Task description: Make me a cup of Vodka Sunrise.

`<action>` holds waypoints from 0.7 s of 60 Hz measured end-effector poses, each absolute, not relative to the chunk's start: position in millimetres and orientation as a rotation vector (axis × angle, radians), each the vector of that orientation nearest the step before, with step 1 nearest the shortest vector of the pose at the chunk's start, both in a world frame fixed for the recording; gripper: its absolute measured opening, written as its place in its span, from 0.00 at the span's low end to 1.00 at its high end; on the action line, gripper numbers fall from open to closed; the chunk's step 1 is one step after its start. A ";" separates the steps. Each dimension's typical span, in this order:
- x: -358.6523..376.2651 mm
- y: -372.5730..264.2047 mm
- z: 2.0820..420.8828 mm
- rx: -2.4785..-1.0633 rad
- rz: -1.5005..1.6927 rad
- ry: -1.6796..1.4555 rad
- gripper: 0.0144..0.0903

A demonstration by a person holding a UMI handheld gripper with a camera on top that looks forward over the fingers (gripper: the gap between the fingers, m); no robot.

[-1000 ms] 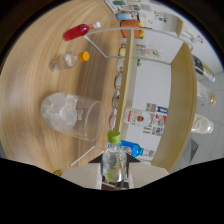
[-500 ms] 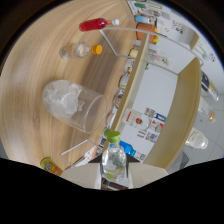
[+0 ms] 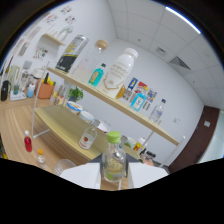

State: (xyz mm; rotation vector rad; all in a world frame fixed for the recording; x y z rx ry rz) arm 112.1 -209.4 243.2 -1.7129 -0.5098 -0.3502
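A: What is taking the most place in the gripper view?

B: The white wall and ceiling of the room (image 3: 165,60) are filling most of it. In front of the wall a long light wooden upper shelf (image 3: 125,112) is running across, tilted in the view, and a wider wooden lower shelf (image 3: 55,127) is lying under it.

A: What is standing on the upper shelf?

B: A tall clear bottle with a black label (image 3: 70,52) is leaning at one end. Next to it a big white jug with a white cap (image 3: 119,70) is standing, with a small bottle with a blue-green label (image 3: 96,75) between them. Further along, some colourful small boxes (image 3: 137,97) and a clear bottle with a dark cap (image 3: 158,111) are sitting.

A: And lower down?

B: A round clear flask-shaped bottle (image 3: 89,137) is standing on the lower shelf. Near the wooden table, a small red bottle with a white cap (image 3: 28,142) is showing, well apart from the fingers.

A: Where is the thing for the drink?

B: The small clear plastic bottle with a light green cap (image 3: 114,160) is standing upright between the two white fingers, close to the camera.

A: So what is the gripper (image 3: 114,175) doing?

B: Both fingers are pressing on the sides of this bottle, so it is gripping it, closed only as far as the bottle's width is allowing.
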 end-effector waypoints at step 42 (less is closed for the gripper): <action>153.4 -184.6 54.4 -2.028 0.067 -0.088 0.28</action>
